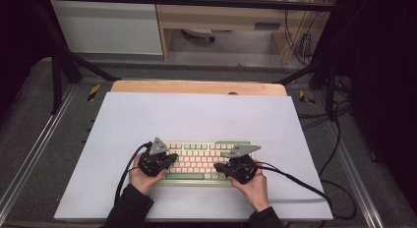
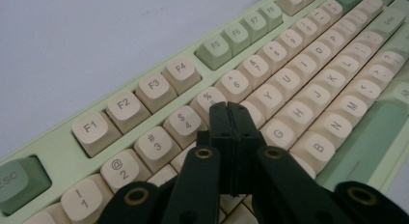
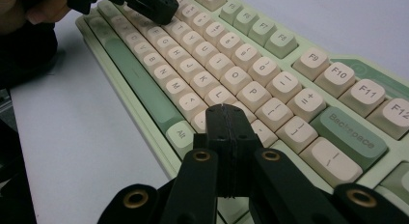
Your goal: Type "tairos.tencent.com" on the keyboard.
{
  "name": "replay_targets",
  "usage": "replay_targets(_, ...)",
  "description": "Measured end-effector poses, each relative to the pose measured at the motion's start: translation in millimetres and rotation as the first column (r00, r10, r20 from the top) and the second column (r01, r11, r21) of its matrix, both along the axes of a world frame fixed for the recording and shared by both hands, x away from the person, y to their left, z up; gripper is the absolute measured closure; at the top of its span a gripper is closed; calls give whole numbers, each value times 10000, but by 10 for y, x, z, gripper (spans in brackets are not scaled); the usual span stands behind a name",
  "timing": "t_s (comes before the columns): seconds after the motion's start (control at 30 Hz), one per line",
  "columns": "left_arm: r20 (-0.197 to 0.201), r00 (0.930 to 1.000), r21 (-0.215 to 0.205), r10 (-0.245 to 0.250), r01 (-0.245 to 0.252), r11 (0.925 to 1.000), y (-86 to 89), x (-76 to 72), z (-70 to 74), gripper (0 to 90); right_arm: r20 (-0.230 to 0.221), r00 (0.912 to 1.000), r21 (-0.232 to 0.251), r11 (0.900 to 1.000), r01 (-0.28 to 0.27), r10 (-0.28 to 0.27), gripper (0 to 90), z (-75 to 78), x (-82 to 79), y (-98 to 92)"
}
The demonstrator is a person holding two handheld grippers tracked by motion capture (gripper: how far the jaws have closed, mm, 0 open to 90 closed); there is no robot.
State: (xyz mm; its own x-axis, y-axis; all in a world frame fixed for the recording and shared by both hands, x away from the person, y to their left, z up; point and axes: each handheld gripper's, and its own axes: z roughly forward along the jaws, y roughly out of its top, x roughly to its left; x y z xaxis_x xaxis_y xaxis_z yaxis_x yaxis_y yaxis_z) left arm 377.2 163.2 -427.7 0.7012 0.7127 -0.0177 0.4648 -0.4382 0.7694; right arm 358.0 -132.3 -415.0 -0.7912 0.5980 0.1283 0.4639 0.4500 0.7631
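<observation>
The keyboard (image 1: 199, 160) lies flat near the front edge of the white mat (image 1: 147, 120), and I have both grippers poised over it like typing fingers. My left gripper (image 2: 230, 108) has its jaws pressed together, empty, tip over the keys around R and T; my right gripper (image 3: 224, 110) is closed the same way, near L and the punctuation keys. I judge the key-pressing is underway, though I can't tell which keys remain.
</observation>
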Motion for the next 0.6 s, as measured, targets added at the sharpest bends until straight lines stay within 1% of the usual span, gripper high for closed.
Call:
replay_targets(0.3, 100, 9999, -171, -79, 81, 9998, 88, -83, 94, 900, 21, 10000, 165, 9998, 64, -64, 900, 21, -2, 0)
replay_targets(0.43, 60, 10000, -217, -69, 71, 9997, 144, -112, 105, 900, -5, 10000, 237, 9997, 90, -90, 900, 28, 6, 1)
replay_targets(0.5, 78, 10000, -273, -42, 44, 9996, 175, -124, 111, 900, -91, 9999, 287, 9995, 108, -106, 900, 28, 9, 7)
replay_targets(0.6, 120, 9999, -290, -8, 11, 9996, 219, -154, 118, 900, -92, 9999, 338, 9994, 119, -116, 900, 33, 18, 15)
